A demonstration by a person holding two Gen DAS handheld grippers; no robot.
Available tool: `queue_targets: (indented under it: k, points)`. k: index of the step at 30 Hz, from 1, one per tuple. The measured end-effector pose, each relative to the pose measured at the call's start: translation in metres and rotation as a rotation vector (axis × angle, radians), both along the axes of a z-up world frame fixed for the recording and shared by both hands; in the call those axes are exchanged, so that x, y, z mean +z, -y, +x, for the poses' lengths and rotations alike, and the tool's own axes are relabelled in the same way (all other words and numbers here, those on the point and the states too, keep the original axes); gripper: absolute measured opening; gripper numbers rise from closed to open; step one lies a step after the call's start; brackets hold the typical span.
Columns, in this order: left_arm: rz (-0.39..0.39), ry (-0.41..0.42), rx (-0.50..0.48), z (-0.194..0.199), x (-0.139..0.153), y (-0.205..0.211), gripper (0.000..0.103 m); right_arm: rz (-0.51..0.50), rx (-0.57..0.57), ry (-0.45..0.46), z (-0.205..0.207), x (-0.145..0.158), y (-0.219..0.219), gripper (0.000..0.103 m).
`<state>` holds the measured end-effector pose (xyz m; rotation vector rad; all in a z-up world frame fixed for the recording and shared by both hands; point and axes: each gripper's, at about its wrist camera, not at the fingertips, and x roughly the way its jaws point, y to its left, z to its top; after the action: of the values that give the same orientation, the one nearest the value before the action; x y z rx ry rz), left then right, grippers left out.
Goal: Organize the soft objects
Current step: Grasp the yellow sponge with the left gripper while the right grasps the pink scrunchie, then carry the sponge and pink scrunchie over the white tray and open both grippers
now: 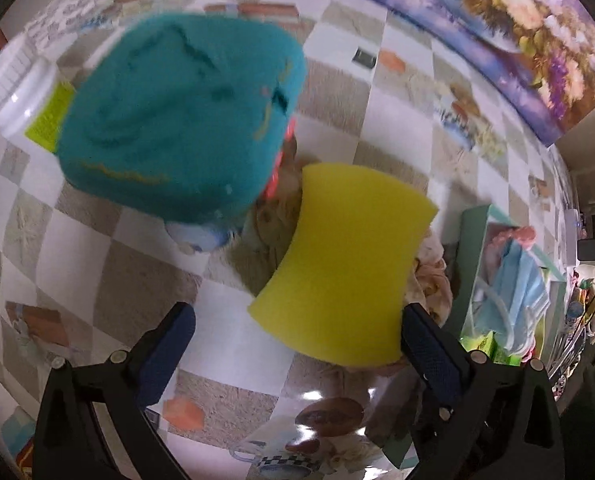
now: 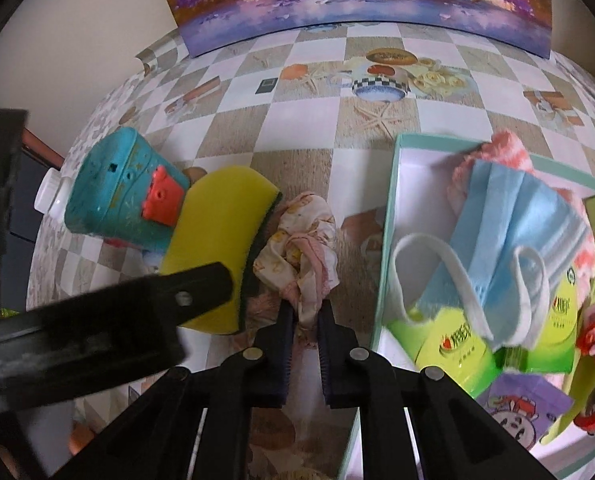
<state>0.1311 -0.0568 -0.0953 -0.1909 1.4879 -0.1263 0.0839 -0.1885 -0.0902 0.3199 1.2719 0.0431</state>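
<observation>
Task approx. halfway, by my read. Far left on the checkered table: white plastic bottle and teal plastic toy w/ orange button, both hard, prob. stay. Next, yellow sponge w/ dark scrub side still out; left claw wide open over it, one pad just beside its edge, nothing gripped. Centre: right claw pinched shut on crumpled floral cloth, still on table. Right: mint-rimmed cardboard box already holds pink fluffy cloth, blue face mask, green packets.
</observation>
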Motion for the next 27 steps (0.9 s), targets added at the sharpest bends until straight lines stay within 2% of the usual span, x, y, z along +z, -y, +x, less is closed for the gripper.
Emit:
queue_targets:
  k: [4,7,10,16,21,27]
  points:
    - [0.000,-0.024,-0.002,-0.001,-0.011,0.004,0.101,0.007,-0.005,-0.017,-0.006,-0.002,0.001,0.012]
    - [-0.018,-0.025,-0.006,-0.002,-0.014,0.006,0.089,0.019,-0.010,-0.025,-0.009,-0.003,0.003,0.012]
    - [-0.025,-0.002,-0.028,-0.004,-0.011,0.010,0.072,0.026,-0.020,-0.029,-0.013,-0.003,0.005,0.012]
    - [-0.081,0.016,-0.003,-0.011,-0.004,0.006,0.069,0.031,-0.031,0.000,-0.021,0.007,0.006,0.012]
    - [-0.134,0.098,0.023,-0.018,0.023,-0.004,0.069,0.031,-0.034,0.074,-0.033,0.031,0.006,0.012]
    - [-0.153,0.202,0.012,-0.029,0.055,-0.007,0.069,0.013,-0.053,0.175,-0.049,0.063,0.012,0.012]
